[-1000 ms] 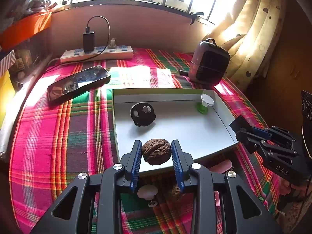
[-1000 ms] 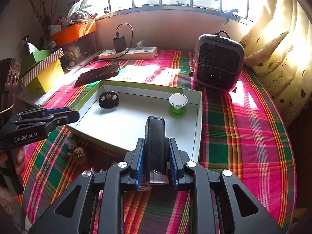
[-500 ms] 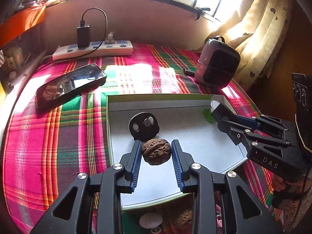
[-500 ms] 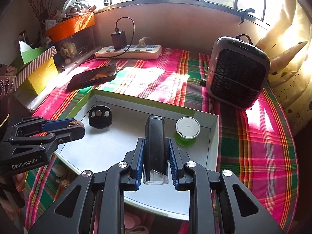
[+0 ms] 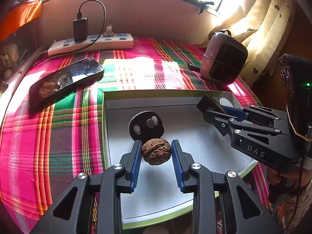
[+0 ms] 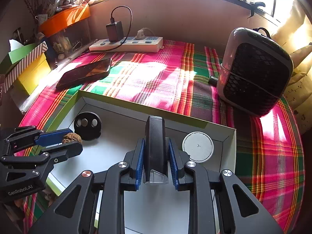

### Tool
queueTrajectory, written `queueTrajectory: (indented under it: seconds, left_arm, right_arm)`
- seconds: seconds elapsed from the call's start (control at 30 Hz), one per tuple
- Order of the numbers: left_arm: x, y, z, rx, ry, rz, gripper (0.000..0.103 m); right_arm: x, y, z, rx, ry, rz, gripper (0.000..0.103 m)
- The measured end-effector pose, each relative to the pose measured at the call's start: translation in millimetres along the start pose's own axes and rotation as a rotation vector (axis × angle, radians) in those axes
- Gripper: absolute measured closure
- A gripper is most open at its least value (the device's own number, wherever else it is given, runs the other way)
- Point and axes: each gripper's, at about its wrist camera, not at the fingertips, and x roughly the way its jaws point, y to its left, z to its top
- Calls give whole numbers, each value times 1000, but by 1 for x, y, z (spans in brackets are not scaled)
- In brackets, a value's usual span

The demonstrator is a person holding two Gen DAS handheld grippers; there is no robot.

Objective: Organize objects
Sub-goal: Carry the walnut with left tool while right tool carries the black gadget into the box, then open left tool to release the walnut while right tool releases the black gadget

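A shallow white tray with a green rim (image 5: pixel 109 128) (image 6: pixel 124 107) lies on the plaid cloth. My left gripper (image 5: pixel 157 152) (image 6: pixel 64 143) is shut on a brown walnut (image 5: pixel 156 151) (image 6: pixel 72 138), held just above the tray floor near its left side. Behind the walnut a black disc with round metal studs (image 5: pixel 146 125) (image 6: pixel 87 123) lies in the tray. My right gripper (image 6: pixel 155 150) (image 5: pixel 216 109) is shut on a slim black device with a clear end (image 6: pixel 155 146) over the tray's right half. A white-capped green piece (image 6: pixel 198 147) (image 5: pixel 226 102) sits in the far right corner.
A phone (image 5: pixel 64 80) (image 6: pixel 85 73) lies left of the tray. A power strip with a charger (image 5: pixel 91 43) (image 6: pixel 126 43) runs along the wall. A small heater (image 5: pixel 224 58) (image 6: pixel 255 72) stands at the right. Boxes (image 6: pixel 27 66) crowd the left edge.
Both grippers have moved forward over the tray with their loads, from its near rim to above its floor. The walnut now hangs close to the black disc.
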Motion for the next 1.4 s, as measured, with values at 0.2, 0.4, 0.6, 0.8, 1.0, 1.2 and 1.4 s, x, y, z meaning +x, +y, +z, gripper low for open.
queueTrajectory:
  seconds: [0.2,0.4,0.6,0.8,1.0,1.2,1.4]
  left_arm:
    - [3,-1,2,13,-4,11,74]
    - [5,-1,3,22,-7,23,74]
    - [6,-1,3,22,-8,31,74]
    - [6,-2,3,26,-9,34,74]
    - [7,-4,3,49,-7,52,74]
    - [8,-4,2,56,-5,60,74]
    - [7,-4,1,63,-4,67,74]
  right_arm:
    - [5,-1,1,-1,8,-5,78]
    - [8,0,2,-8,15,-12,78]
    - [12,1,1,-9,24,-18,78]
    - [13,1,1,-9,25,-20,78]
    - [14,0,1,8,26,-24,78]
    - [14,-1,1,19,27,-28,78]
    - [14,0,1,24,28,-32,78]
